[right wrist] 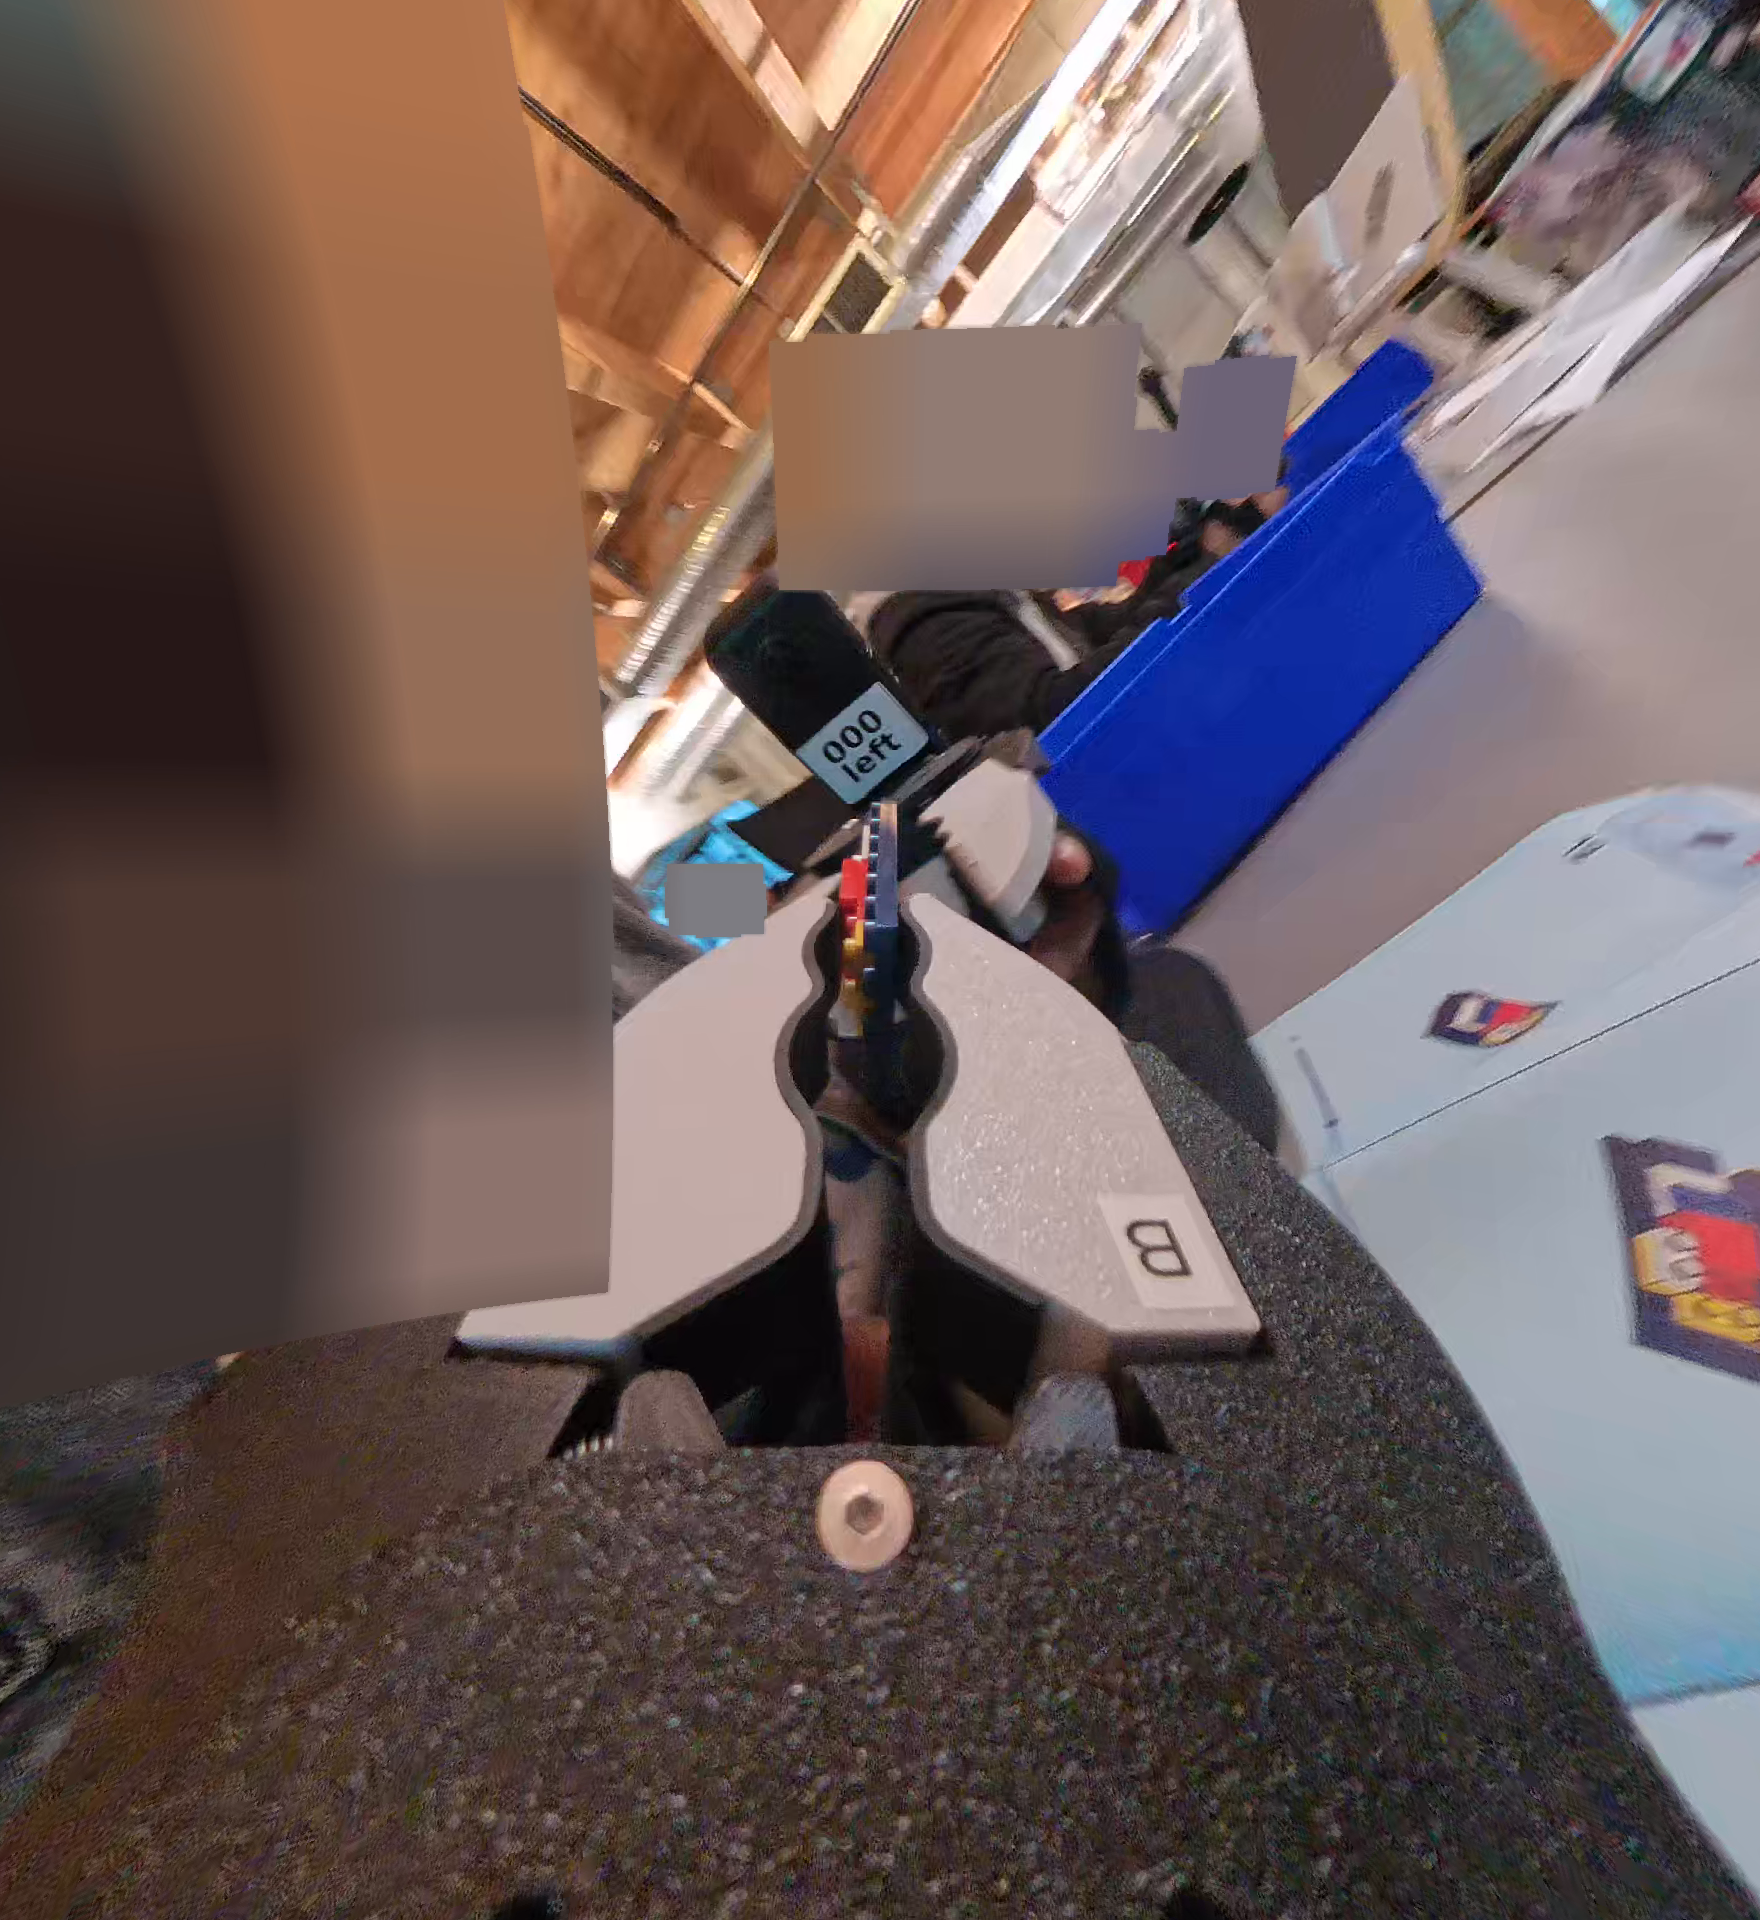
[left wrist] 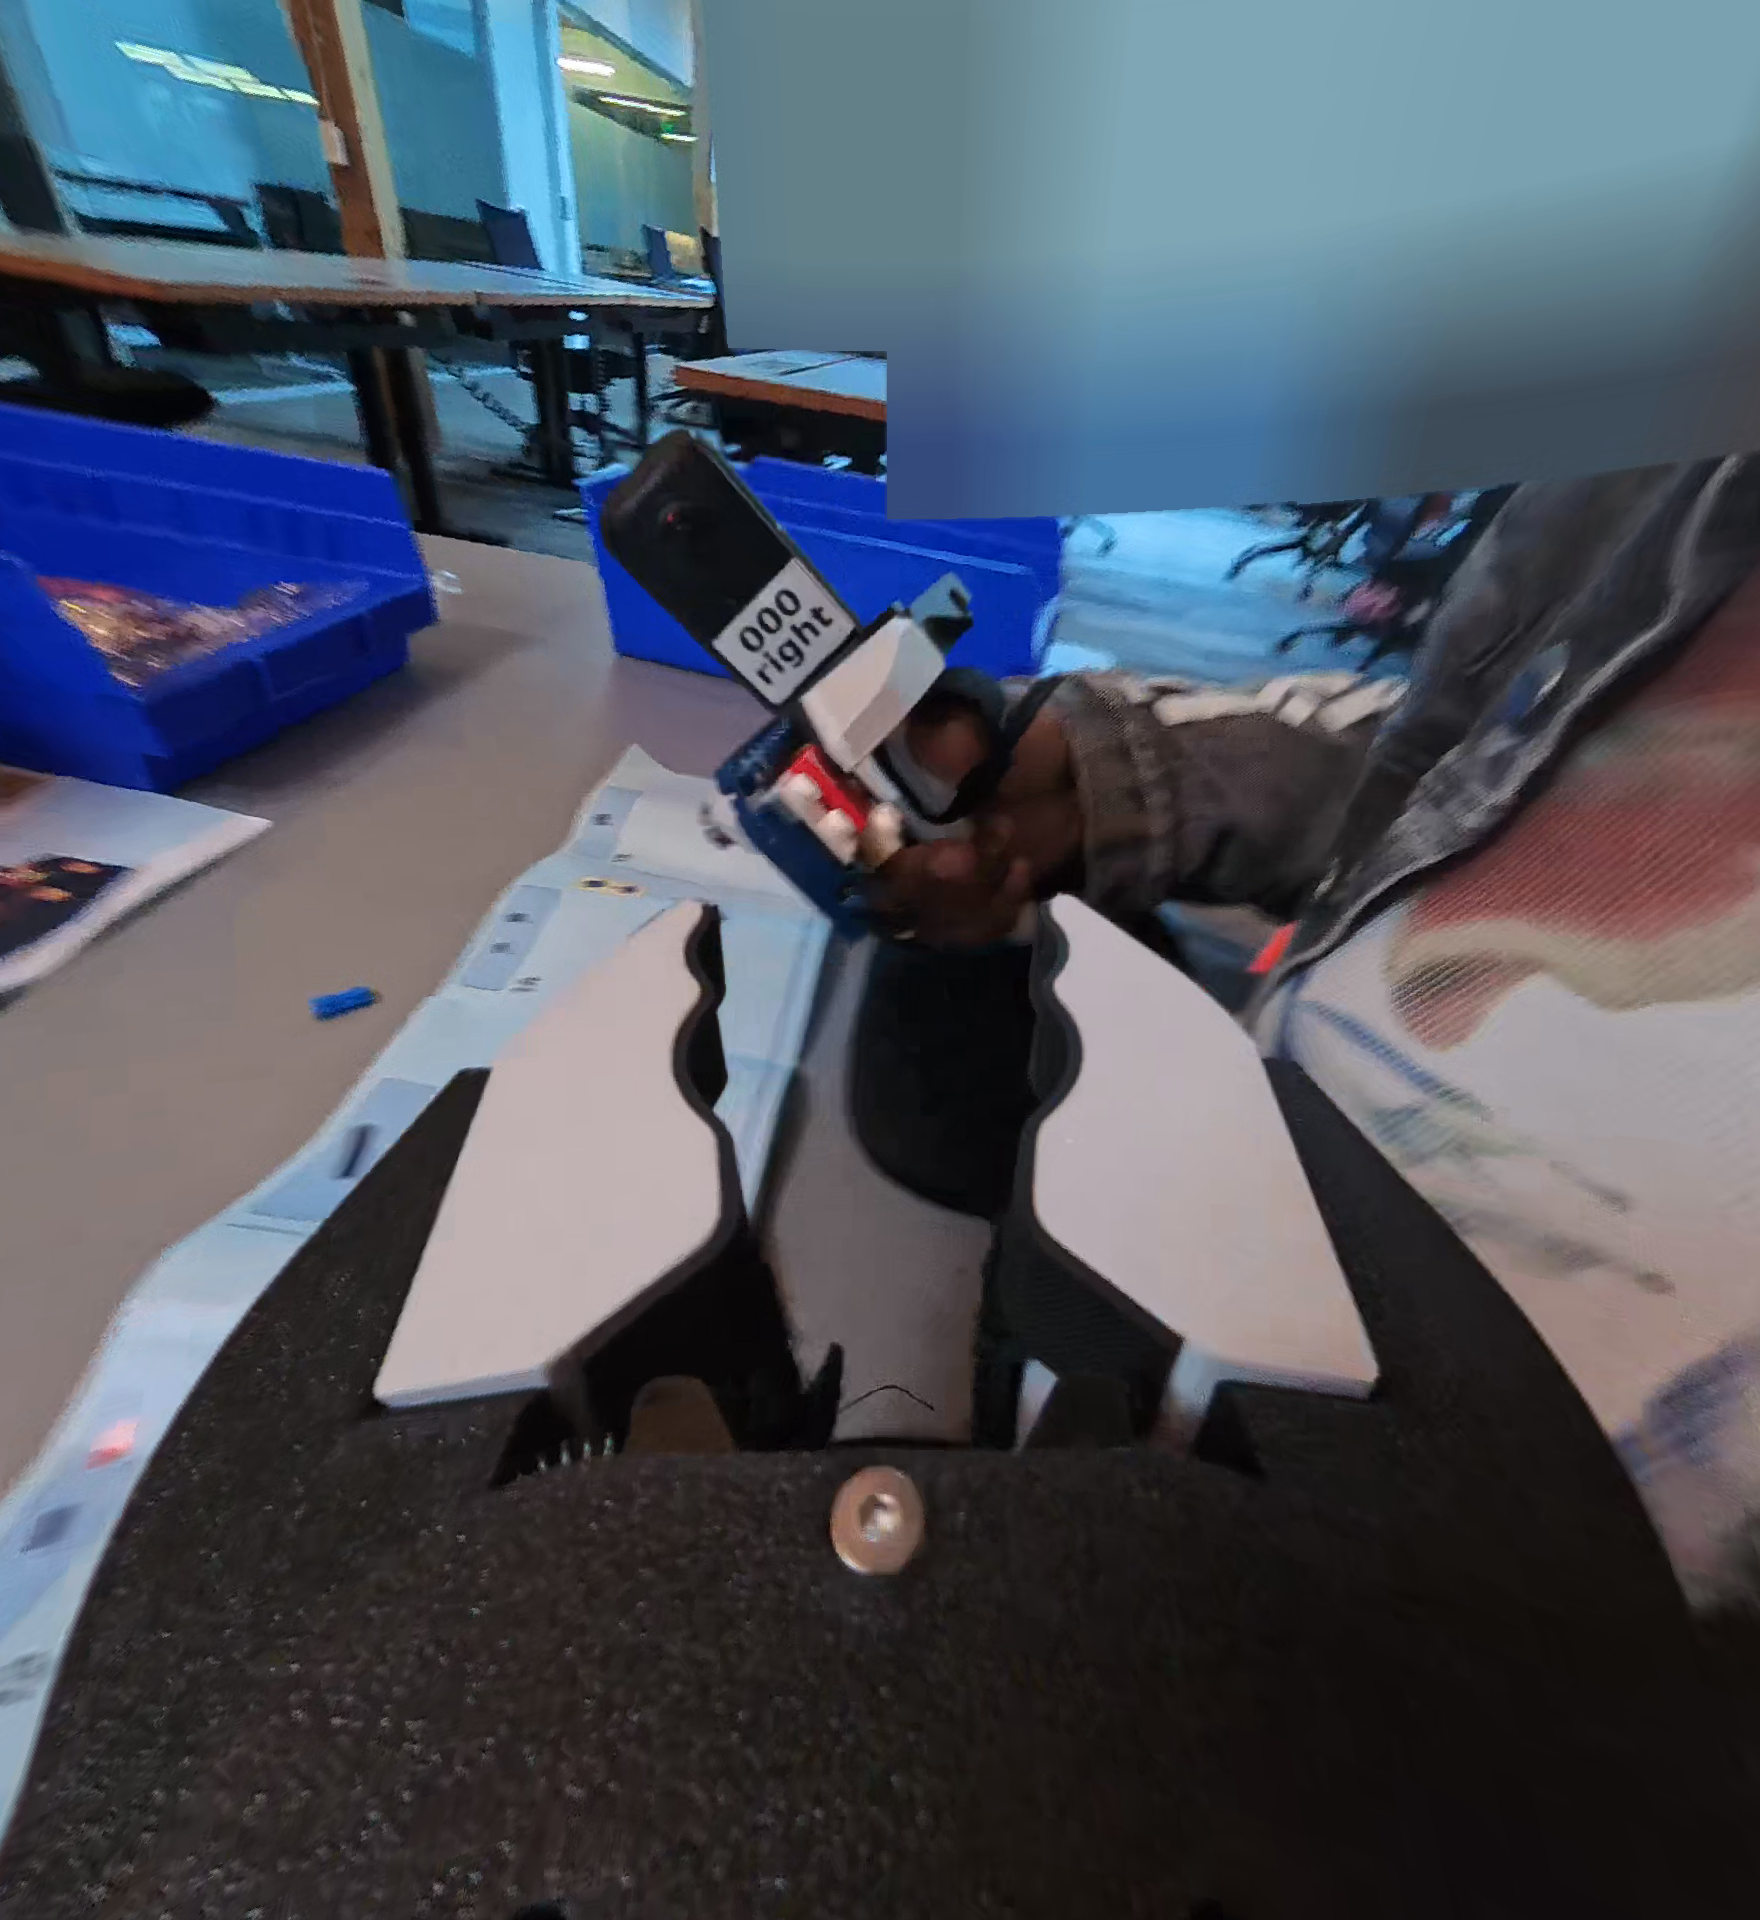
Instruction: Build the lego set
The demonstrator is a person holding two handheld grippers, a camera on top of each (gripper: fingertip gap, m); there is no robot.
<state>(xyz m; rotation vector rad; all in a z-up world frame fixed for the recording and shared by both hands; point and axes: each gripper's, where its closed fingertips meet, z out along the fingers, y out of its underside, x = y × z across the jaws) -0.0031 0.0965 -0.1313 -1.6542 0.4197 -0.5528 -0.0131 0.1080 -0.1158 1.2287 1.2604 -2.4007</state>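
Two grippers are up in the air, facing each other. The right gripper (right wrist: 874, 940) pinches a flat blue brick plate (right wrist: 886, 914) edge-on between its grey fingers (right wrist: 969, 966), both touching it. Small red, yellow and white bricks (right wrist: 852, 935) sit on one face, bumpy with studs. The hard, smooth plate pokes out past the fingertips, so a bump or twist could make it slip or pop bricks off. The left gripper (left wrist: 876, 925) has its jaws spread wide with nothing between them. Below it lies a thin paper sheet (left wrist: 564, 935).
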